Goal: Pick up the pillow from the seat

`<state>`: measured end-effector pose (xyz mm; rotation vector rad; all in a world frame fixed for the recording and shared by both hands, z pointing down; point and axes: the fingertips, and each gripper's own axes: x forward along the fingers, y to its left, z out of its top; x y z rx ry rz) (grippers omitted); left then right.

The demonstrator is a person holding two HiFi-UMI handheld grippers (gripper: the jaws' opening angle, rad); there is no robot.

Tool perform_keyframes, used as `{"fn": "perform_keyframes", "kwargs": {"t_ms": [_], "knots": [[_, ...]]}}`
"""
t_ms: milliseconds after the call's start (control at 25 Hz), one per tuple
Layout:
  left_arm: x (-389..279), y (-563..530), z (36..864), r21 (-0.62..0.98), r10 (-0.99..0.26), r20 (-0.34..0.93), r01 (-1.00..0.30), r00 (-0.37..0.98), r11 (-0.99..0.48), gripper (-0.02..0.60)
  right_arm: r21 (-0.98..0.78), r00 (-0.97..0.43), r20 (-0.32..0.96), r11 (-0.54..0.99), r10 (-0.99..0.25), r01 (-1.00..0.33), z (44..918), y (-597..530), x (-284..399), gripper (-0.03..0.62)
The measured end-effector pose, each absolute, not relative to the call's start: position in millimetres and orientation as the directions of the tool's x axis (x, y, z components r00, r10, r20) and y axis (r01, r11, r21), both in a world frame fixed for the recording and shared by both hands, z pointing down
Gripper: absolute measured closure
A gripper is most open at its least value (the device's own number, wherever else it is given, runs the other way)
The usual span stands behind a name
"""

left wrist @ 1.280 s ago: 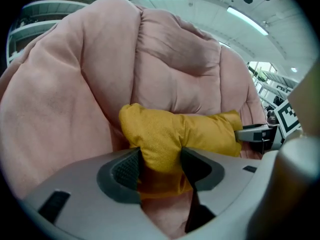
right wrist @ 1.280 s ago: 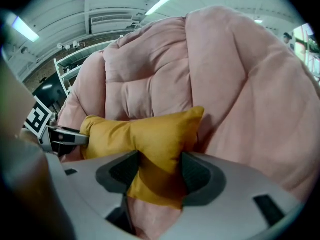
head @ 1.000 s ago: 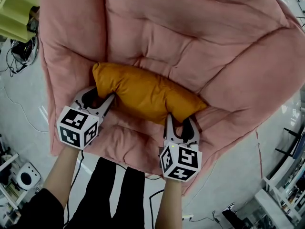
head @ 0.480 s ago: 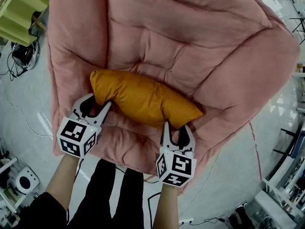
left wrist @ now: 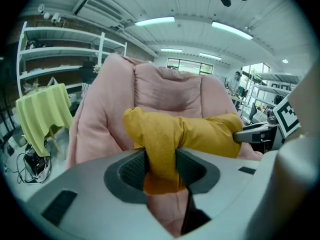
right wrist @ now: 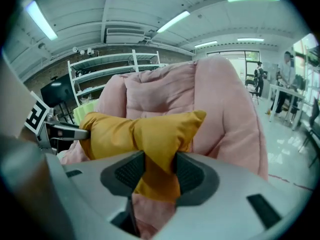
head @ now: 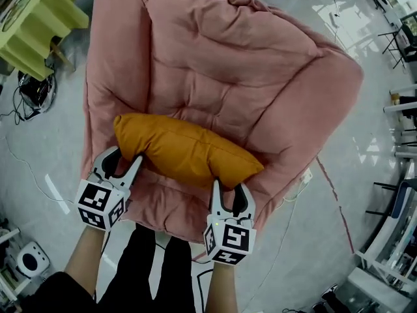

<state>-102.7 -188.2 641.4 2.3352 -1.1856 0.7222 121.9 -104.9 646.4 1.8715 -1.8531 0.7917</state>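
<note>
Head view shows the orange pillow [head: 186, 154] across the front edge of the pink seat [head: 260, 77]. My left gripper [head: 123, 160] pinches its left end, and my right gripper [head: 228, 188] pinches its right end.

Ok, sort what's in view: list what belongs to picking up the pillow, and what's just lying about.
Belongs to the job:
orange pillow
pink seat
left hand-held gripper and right hand-held gripper, each clamped on an end of the orange pillow

Just lying about:
yellow-green draped table
floor cables
white shelving
</note>
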Motion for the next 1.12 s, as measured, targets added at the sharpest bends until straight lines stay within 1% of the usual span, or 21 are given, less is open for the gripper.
{"fn": "perform_keyframes", "kwargs": {"t_ms": [400, 1120], "knots": [[-104, -173, 535, 0.111, -0.67, 0.54, -0.832, 0.51, -0.543, 0.405, -0.091, -0.023, 0.559, -0.034, -0.829, -0.995, 542, -94, 122, 0.39], [-104, -122, 333, 0.049, -0.77, 0.349, -0.831, 0.534, -0.554, 0.405, -0.047, -0.009, 0.357, -0.008, -0.934, -0.999, 341, -48, 125, 0.39]]}}
